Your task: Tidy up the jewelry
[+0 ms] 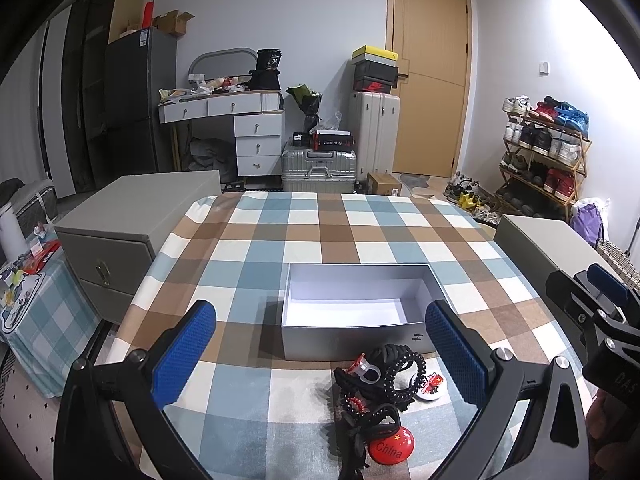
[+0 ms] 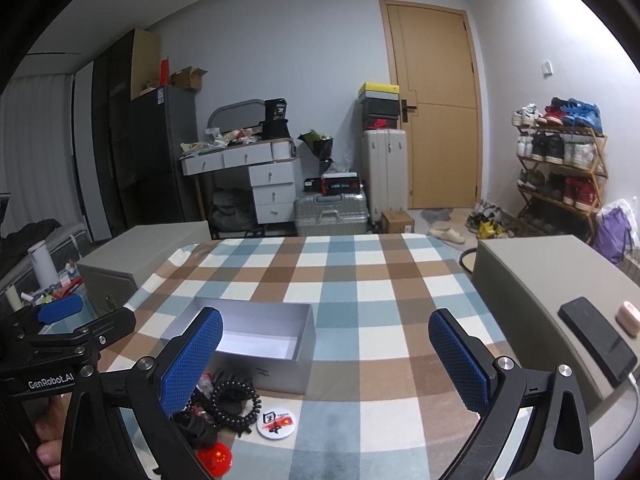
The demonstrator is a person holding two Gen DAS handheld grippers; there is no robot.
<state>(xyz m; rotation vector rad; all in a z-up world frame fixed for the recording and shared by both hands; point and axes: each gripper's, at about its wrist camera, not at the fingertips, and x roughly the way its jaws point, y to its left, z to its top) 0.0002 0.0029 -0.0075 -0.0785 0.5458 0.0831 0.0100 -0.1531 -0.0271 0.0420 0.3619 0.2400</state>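
Both tongs, left tongs [image 1: 320,354] and right tongs [image 2: 326,358], hover spread apart over the checkered surface [image 1: 320,232], gripping nothing, near the jewelry pile [image 1: 380,376] beside the empty box [image 1: 352,304].

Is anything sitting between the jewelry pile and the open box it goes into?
Nothing visible. The jewelry pile lies right against the near wall of the open box, whose inside looks bare.

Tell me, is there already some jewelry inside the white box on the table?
No, the white box shows only its bare floor, and the jewelry pile lies on the checked cloth in front of it.
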